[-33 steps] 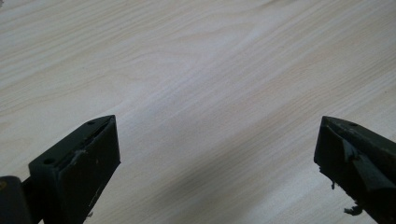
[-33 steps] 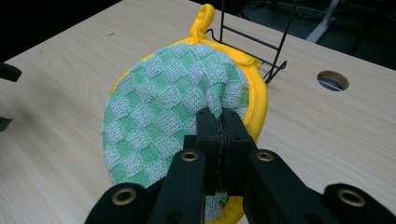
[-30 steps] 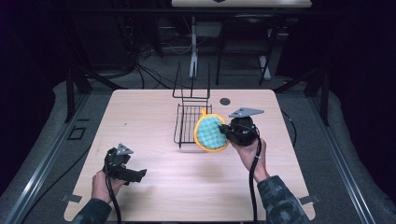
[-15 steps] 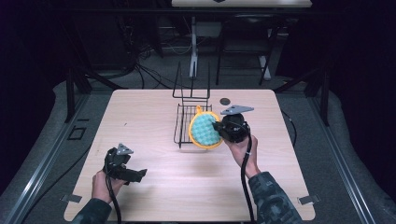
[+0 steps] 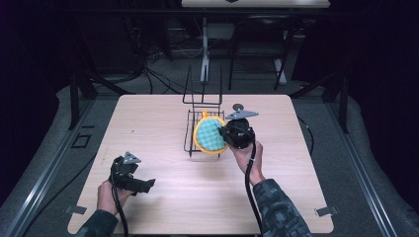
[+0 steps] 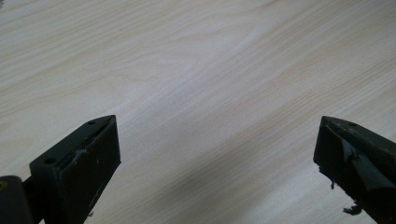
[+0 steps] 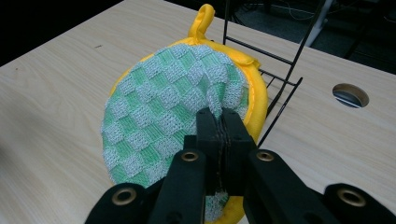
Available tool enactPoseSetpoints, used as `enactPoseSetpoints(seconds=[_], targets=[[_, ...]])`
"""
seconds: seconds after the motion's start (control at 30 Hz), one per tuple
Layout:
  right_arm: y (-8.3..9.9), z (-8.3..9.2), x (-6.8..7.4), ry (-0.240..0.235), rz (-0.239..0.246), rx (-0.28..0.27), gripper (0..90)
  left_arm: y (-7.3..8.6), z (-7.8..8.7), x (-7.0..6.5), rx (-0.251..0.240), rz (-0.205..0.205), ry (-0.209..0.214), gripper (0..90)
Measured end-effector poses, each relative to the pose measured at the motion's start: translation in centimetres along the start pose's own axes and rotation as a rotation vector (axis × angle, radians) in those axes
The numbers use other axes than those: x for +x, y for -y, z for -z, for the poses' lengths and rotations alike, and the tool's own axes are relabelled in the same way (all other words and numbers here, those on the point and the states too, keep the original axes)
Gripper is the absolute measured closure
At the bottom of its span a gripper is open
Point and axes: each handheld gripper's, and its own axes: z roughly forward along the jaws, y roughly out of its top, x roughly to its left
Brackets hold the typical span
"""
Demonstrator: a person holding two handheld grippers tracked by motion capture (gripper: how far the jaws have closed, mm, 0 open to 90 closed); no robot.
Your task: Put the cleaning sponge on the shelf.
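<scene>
1 round green-checked potholder (image 7: 163,121) with yellow rim and loop, pinched in right gripper (image 7: 219,126) jaws; left gripper (image 6: 215,154) jaws wide apart.

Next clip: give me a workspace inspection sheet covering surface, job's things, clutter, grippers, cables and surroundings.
Surface: light wooden table, with a round hole near the rack.
Job's things: green-checked pot holder with yellow rim, held over the black wire rack.
Clutter: nothing seen.
Grippers: right gripper shut on the pot holder's cloth; left gripper open, over bare wood.
Cables: one black cable trails along the right forearm.
Surroundings: dark room, stands and loose wires behind the table.
</scene>
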Motion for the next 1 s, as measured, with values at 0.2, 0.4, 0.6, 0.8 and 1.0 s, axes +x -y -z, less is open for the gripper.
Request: enactPoseSetpoints(seconds=[0.2, 0.4, 0.6, 0.8, 1.0], targets=[[-0.1, -0.8, 0.1, 0.023, -0.017, -0.011, 88.2, 0.0, 0.0, 0.0, 0.001, 0.000, 0.000, 0.8], [-0.2, -1.5, 0.4, 0.045, -0.008, -0.024, 88.1, 0.0, 0.0, 0.0, 0.005, -0.002, 0.005, 0.9], [-0.2, -2.5, 0.5, 0.051, -0.018, -0.016, 88.0, 0.0, -0.1, 0.0, 0.010, -0.003, 0.006, 1.2], [0.0, -3.4, 0.5, 0.056, -0.056, -0.025, 87.9, 0.0, -0.2, -0.1, 0.019, -0.005, 0.008, 1.2], [0.0, -4.0, 0.6, 0.077, -0.061, -0.033, 87.7, 0.0, -0.1, 0.0, 0.008, -0.002, 0.007, 1.2]])
